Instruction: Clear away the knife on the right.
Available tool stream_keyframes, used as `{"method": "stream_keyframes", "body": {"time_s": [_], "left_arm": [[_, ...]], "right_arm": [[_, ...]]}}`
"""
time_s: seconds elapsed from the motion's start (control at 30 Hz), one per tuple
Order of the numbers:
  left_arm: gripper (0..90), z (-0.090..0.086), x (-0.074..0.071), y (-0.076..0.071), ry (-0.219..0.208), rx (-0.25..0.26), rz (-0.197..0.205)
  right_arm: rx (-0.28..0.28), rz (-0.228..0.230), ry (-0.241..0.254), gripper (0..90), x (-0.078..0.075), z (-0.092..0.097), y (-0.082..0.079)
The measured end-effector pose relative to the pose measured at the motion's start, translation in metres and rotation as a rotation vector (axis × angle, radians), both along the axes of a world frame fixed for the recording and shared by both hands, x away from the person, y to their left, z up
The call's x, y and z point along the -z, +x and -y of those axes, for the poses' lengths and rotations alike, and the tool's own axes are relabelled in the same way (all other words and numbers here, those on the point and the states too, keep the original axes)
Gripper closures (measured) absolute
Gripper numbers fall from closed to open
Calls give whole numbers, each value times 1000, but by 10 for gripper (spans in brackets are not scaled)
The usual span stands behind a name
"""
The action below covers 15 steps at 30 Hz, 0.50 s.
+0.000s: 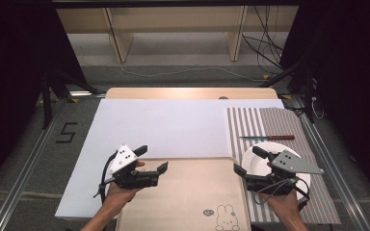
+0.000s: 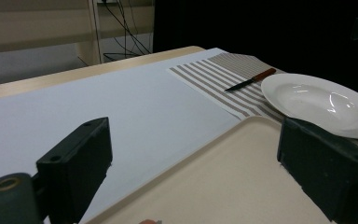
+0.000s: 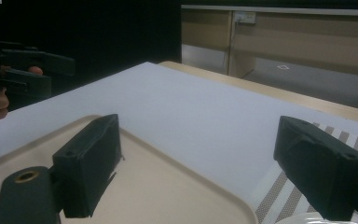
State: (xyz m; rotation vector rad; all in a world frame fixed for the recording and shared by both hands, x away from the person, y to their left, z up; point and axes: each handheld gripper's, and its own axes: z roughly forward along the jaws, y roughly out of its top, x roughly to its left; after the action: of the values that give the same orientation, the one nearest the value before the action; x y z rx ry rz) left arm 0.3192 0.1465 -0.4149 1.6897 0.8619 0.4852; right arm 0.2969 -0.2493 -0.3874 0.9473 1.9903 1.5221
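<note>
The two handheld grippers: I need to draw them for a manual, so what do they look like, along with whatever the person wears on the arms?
Both the left gripper and the right gripper have black bodies with two blocky black jaws. Each carries a grey three-cornered plate on top, dotted with small holes, and trails a black cable. The forearms are bare, with no sleeves or gloves in sight.

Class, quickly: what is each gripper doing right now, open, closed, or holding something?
Left gripper: open, holding nothing, over the tray's left edge.
Right gripper: open, holding nothing, between the tray and the white plate.
</note>
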Motion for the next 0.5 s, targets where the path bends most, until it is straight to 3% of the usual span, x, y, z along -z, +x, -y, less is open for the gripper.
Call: {"method": "stream_keyframes", "body": {"time_s": [0.37,0.5], "left_arm": [[101,0,0,0,4,-1,-4],[101,0,0,0,3,-1,-6]], "right_arm": [[18,-2,-22,162,0,0,2],[47,37,-77,175,-1,0,2]]}}
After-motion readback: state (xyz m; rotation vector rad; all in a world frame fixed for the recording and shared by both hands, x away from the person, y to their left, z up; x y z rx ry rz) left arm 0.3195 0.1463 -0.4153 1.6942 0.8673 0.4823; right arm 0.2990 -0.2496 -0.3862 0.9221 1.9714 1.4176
